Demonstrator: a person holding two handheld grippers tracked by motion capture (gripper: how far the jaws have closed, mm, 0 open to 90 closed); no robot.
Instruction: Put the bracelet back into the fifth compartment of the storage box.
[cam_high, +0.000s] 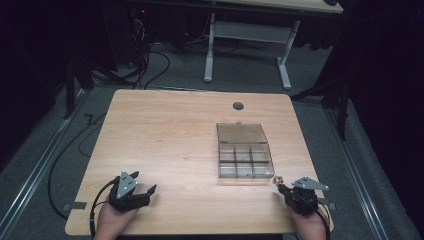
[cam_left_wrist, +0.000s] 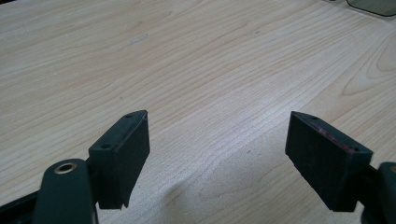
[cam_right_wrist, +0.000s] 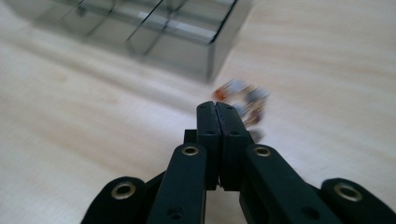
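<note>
The table (cam_high: 170, 140) is a pale wood top, bare apart from a clear compartment box (cam_high: 245, 162) that sits right of centre with its lid (cam_high: 241, 133) folded back flat on the far side. Just off the box's near right corner lies a small string of beads (cam_right_wrist: 243, 100), orange and grey in the right gripper view, though blurred there. The right hand-held gripper (cam_right_wrist: 218, 114) is at the near right edge of the table with its jaws pressed fully together, their tips just short of the beads and gripping nothing that I can make out. The left hand-held gripper (cam_left_wrist: 217, 154) rests at the near left, well apart from the box, jaws spread wide over bare wood with nothing between them. The step in hand looks like picking up the beads for the box. To do it well, the right jaws would need to part first, come down astride the cluster and pinch one bead squarely, since a loose string slips easily; the box's near wall stands close, so approach from the open side.
</note>
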